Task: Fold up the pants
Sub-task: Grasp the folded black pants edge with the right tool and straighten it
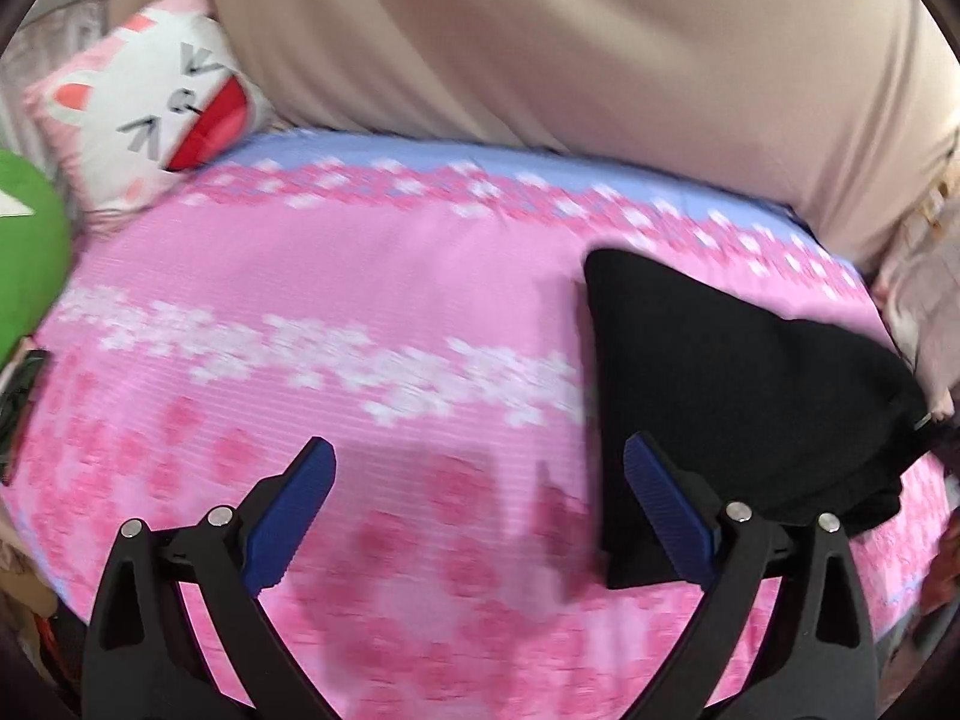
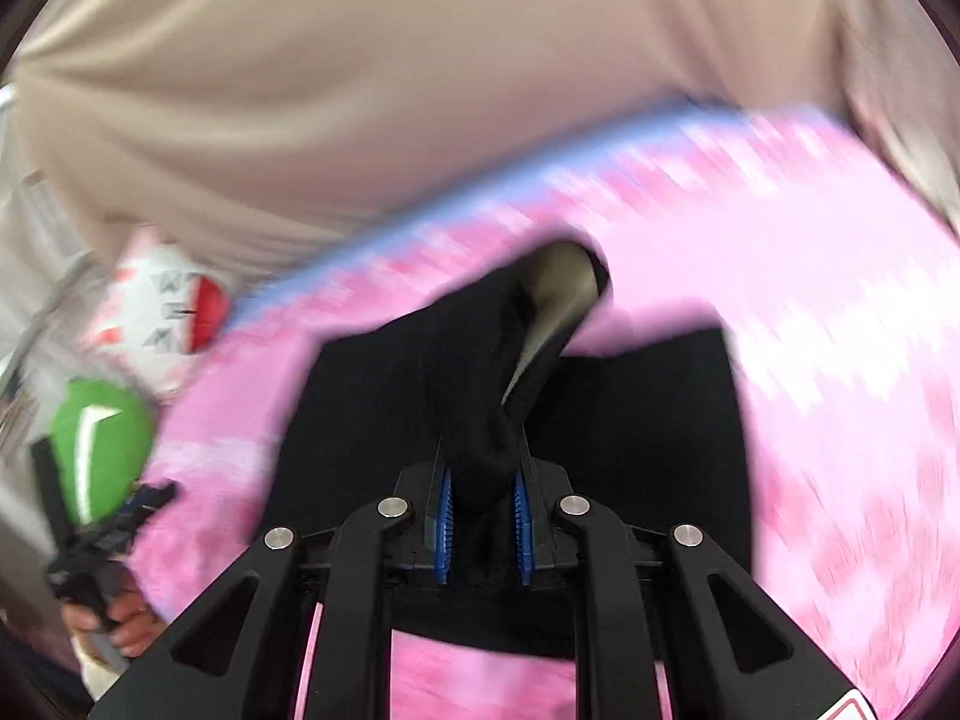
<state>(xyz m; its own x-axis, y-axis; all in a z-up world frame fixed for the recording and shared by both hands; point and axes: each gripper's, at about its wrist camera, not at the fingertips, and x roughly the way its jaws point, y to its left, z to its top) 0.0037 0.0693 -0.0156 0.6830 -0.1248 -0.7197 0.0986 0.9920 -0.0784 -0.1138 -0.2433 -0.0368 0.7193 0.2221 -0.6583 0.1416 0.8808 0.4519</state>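
Black pants [image 1: 720,360] lie on a pink flowered bedsheet [image 1: 300,276], to the right in the left wrist view. My left gripper [image 1: 477,450] hovers over bare sheet just left of them, open, with nothing between its blue pads; its right finger [image 1: 666,516] overlaps the pants' near edge. In the right wrist view my right gripper [image 2: 483,480] is shut on a bunched fold of the pants [image 2: 630,420]. It holds the fold above the flat part. A pale inner lining [image 2: 558,282] shows at the raised end.
A cat-face pillow [image 1: 150,114] and a green cushion [image 1: 24,252] sit at the bed's far left. Beige cloth [image 1: 570,48] hangs behind the bed. Light fabric [image 1: 924,300] lies at the right edge. A hand [image 2: 129,618] grips a dark handle at lower left.
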